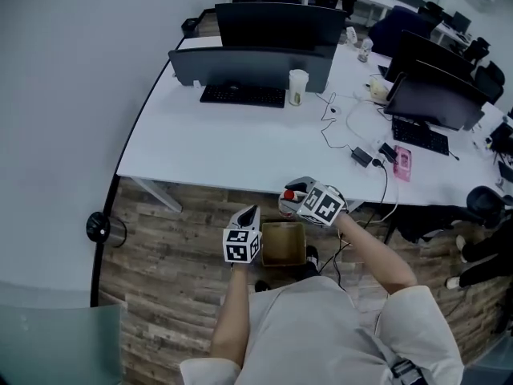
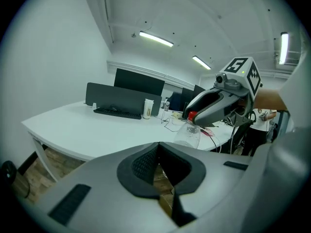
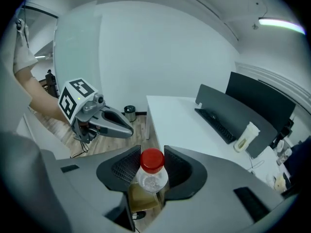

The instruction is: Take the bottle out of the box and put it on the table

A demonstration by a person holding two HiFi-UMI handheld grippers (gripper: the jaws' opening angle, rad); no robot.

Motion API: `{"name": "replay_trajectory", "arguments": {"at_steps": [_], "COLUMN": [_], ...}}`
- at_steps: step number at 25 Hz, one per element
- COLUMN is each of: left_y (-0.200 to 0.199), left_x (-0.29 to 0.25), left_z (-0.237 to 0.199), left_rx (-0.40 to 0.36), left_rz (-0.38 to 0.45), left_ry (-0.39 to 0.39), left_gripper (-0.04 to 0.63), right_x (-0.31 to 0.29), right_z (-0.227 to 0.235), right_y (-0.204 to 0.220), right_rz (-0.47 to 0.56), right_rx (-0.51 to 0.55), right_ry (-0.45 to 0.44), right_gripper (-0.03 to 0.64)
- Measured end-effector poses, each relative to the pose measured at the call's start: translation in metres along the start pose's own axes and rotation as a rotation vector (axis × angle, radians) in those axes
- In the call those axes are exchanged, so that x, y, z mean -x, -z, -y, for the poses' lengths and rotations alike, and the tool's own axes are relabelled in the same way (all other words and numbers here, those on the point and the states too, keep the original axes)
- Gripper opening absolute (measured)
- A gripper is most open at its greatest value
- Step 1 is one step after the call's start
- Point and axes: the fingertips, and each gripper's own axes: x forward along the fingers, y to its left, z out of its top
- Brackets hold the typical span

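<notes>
Right gripper (image 3: 152, 171): jaws closed on bottle (image 3: 151, 179), pads either side of red cap (image 3: 152, 160) and neck; clear body hangs below jaws. Bottle out of box (image 1: 282, 245), in air over box's far right corner, just before table (image 1: 240, 147) edge, not on table. Left gripper (image 1: 249, 215): jaws narrow, pads together, nothing between; at box's far left corner, apart from bottle. Box: open cardboard, on wood floor (image 1: 176, 239) in front of person. On table, well apart: keyboard (image 1: 242, 95), cup (image 1: 297, 87), monitor (image 1: 248, 66).
</notes>
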Motion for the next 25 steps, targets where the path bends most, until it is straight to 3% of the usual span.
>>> {"name": "replay_trajectory", "arguments": {"at_steps": [9,18,25], "left_y": [-0.043,-0.043,-0.033], "left_x": [-0.04,-0.046,-0.041], "left_z": [-0.032,-0.053,-0.059], "left_rx": [0.008,0.049,0.091], "left_rz": [0.032,0.019,0.006], "left_ry": [-0.13,-0.283,-0.345], "left_gripper": [0.014,0.015,0.014], "right_x": [-0.022,-0.062,-0.077], "right_z": [0.08,0.132,0.152], "right_y": [-0.052,-0.065,-0.063], "right_rz": [0.099,0.114,0.146], "right_rx": [0.078,0.129,0.056], "right_ry": [-0.08,-0.123,-0.132], "right_gripper": [0.178,0.178,0.178]}}
